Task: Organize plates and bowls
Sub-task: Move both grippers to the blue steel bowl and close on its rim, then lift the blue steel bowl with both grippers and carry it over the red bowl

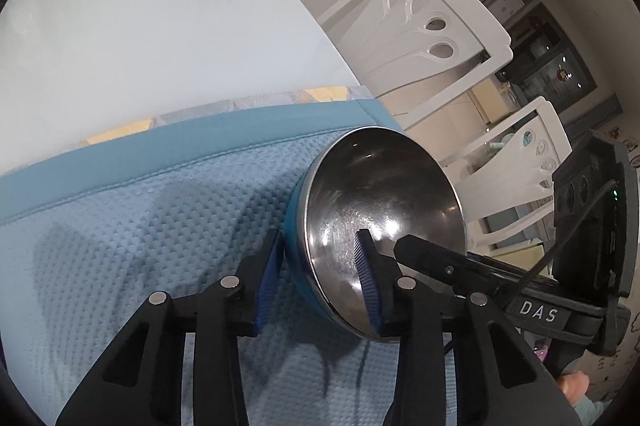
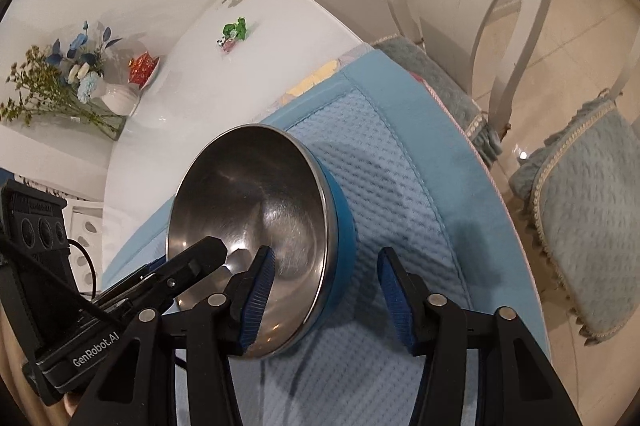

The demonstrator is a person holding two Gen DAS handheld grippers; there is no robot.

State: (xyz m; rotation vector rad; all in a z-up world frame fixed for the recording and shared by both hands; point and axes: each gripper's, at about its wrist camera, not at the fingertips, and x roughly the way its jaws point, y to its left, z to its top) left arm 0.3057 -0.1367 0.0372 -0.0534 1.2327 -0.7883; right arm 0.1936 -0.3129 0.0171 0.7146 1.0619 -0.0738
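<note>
Both grippers straddle bowl [image 1: 384,209] rim on blue mat [image 1: 160,226], surface [image 1: 120,25] beyond. Left gripper [image 1: 320,278] fingers touching rim, looks clamped. Right gripper [image 2: 326,290] fingers spread, outer pad clear of bowl wall, not gripping.

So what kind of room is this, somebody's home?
Most likely a home dining area: a white dining table, white carved-back chairs with cushioned seats, and a vase of flowers.

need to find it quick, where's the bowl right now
The bowl sits on the blue mat near the table edge by the chairs, its rim between both grippers' fingers, low centre in each wrist view.
</note>
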